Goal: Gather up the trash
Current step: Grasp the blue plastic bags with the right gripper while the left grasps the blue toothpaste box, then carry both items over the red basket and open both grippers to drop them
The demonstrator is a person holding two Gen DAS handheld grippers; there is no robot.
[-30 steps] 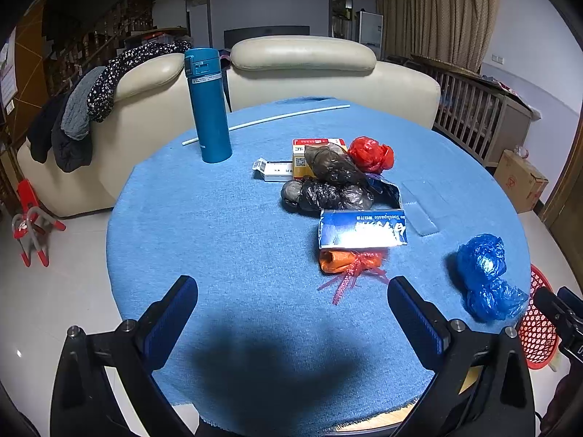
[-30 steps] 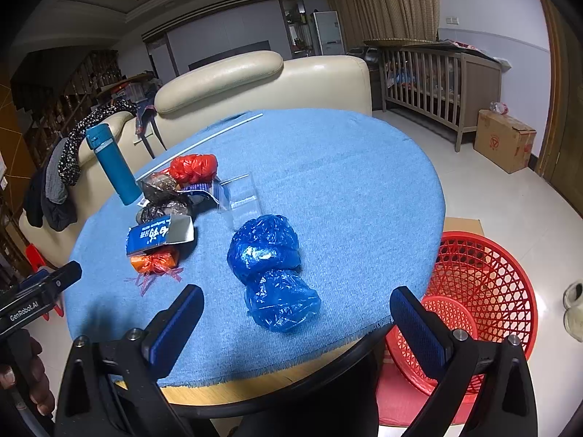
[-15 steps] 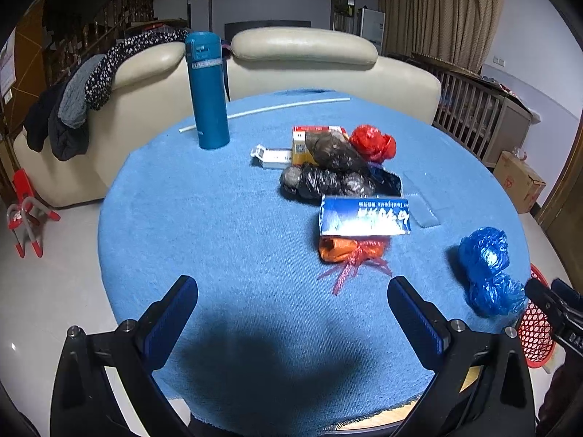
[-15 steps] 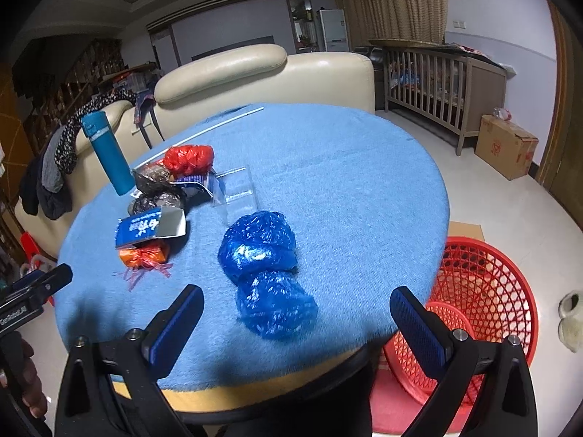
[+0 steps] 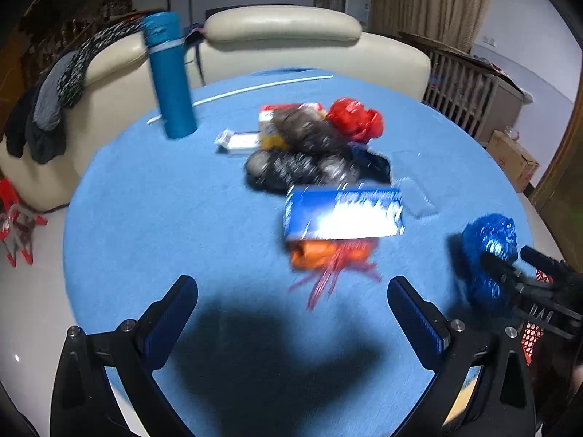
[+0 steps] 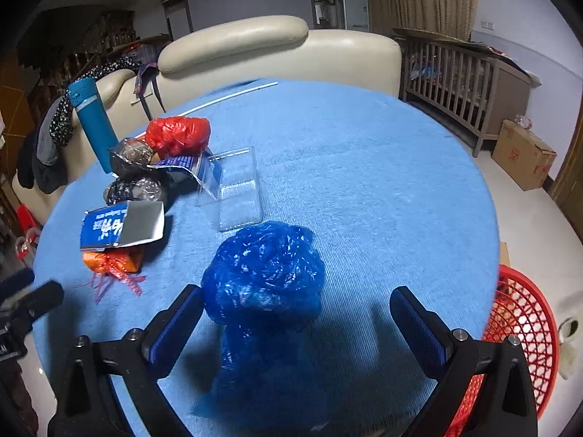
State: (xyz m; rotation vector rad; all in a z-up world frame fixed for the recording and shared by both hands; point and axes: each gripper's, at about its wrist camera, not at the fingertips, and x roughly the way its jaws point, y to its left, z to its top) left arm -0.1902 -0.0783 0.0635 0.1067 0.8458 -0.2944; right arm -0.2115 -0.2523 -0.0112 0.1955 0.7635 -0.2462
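Closing in over the last second, right gripper (image 6: 295, 313) now straddles the blue bag (image 6: 264, 273), jaws spread wide, nothing held; pinch comes next. Left gripper (image 5: 291, 306) likewise agape, empty.

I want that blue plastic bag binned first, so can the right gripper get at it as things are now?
Probably yes. The right gripper is open, and the blue plastic bag lies between its fingers, toward the left one, with nothing on top. The other trash sits off to the left.
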